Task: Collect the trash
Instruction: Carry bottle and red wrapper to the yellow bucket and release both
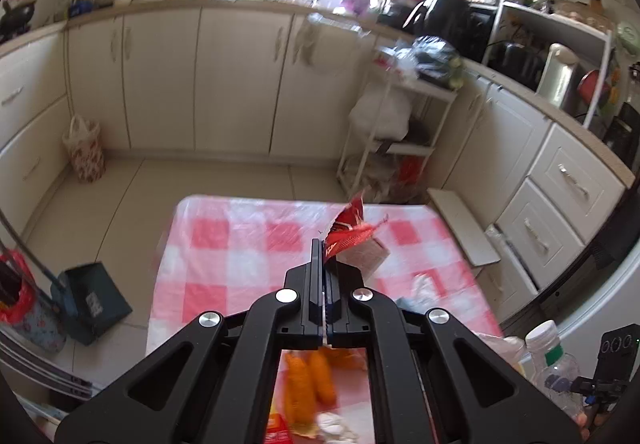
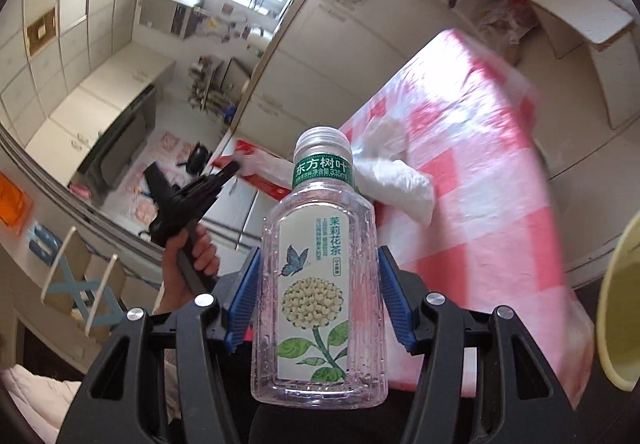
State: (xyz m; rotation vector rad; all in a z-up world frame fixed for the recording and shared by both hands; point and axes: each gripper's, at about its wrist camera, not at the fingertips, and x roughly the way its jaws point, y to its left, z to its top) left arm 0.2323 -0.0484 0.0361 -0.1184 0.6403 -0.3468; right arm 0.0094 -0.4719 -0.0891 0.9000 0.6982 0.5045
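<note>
Right wrist view: right gripper (image 2: 318,296) clamps an empty-looking bottle (image 2: 318,276) mid-body — light, slick, crushable. Left gripper (image 1: 325,264) pinches a flimsy red wrapper (image 1: 347,232) by its edge.

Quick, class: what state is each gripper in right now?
Left gripper: shut on the red wrapper.
Right gripper: shut on the bottle.
</note>
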